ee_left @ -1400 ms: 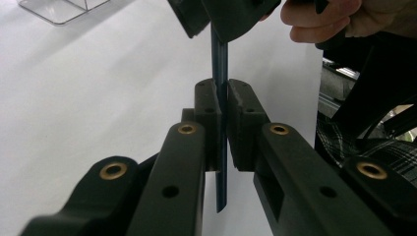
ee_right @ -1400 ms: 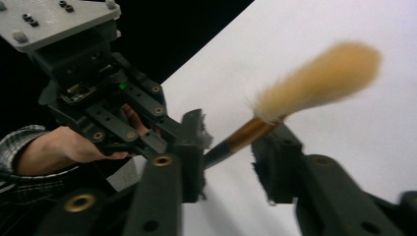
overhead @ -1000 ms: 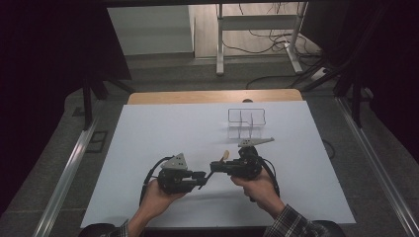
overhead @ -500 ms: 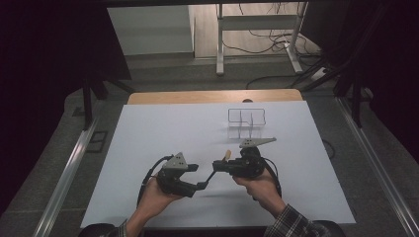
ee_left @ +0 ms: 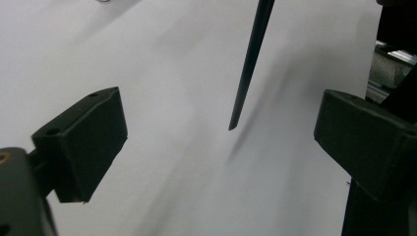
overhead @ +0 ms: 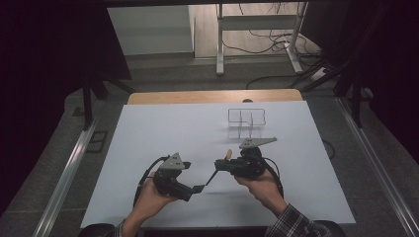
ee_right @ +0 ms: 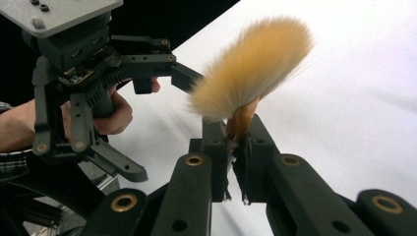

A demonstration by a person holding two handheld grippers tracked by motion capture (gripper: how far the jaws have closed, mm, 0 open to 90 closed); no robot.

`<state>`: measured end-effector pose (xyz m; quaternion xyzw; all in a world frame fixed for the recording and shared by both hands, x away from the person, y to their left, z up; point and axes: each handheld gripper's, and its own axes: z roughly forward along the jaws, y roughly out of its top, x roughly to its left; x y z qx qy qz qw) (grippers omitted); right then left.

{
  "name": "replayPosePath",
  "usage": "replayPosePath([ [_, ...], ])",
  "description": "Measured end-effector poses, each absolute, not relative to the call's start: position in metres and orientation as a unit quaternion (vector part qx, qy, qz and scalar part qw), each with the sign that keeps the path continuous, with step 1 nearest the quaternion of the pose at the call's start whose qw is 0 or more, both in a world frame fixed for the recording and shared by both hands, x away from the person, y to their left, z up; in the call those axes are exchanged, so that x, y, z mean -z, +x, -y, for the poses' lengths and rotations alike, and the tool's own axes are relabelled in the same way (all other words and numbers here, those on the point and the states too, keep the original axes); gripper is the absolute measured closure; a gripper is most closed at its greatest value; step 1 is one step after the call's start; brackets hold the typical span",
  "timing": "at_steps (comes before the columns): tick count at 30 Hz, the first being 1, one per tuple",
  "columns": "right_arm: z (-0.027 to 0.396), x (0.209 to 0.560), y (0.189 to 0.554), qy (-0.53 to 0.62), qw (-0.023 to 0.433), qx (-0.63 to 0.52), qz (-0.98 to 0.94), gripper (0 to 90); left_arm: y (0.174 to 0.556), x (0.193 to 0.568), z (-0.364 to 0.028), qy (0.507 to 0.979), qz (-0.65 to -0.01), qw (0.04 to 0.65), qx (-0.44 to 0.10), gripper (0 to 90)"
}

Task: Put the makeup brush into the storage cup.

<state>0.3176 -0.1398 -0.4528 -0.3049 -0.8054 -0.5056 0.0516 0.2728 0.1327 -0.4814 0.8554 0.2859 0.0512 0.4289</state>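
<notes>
My right gripper point(overhead: 220, 165) is shut on a brush near its head. The orange bristles point(ee_right: 253, 64) fan out above the jaws, and the thin black handle point(overhead: 211, 176) slants down to the left. My left gripper point(overhead: 196, 188) is open just left of it, low over the white table point(overhead: 163, 133). In the left gripper view the handle's tip point(ee_left: 248, 64) hangs between the two wide-apart jaws of the left gripper point(ee_left: 221, 132) and touches neither. The right gripper view shows the left gripper point(ee_right: 167, 128) beyond the brush, held in a hand.
A small clear wire rack point(overhead: 246, 122) with compartments stands on the table beyond the right gripper. A wooden strip point(overhead: 212, 96) runs along the table's far edge. Metal rails flank the table on both sides.
The left gripper has moved down toward the near edge and tilted. The brush handle now slants more steeply down towards it. The right hand has barely moved.
</notes>
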Motion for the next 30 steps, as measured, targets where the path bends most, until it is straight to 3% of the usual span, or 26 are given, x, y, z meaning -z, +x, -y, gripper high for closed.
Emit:
replayPosePath([
  [14, 0.145, 0.449, 0.318, -0.304, 0.031, 0.505, 0.807, 84.0, 0.269, 0.484, -0.142, 0.858, -0.296, 0.415, -0.064, 1.1],
  [30, 0.154, 0.446, 0.321, -0.304, 0.011, 0.501, 0.81, 84.0, 0.266, 0.483, -0.155, 0.844, -0.3, 0.44, -0.064, 0.0],
])
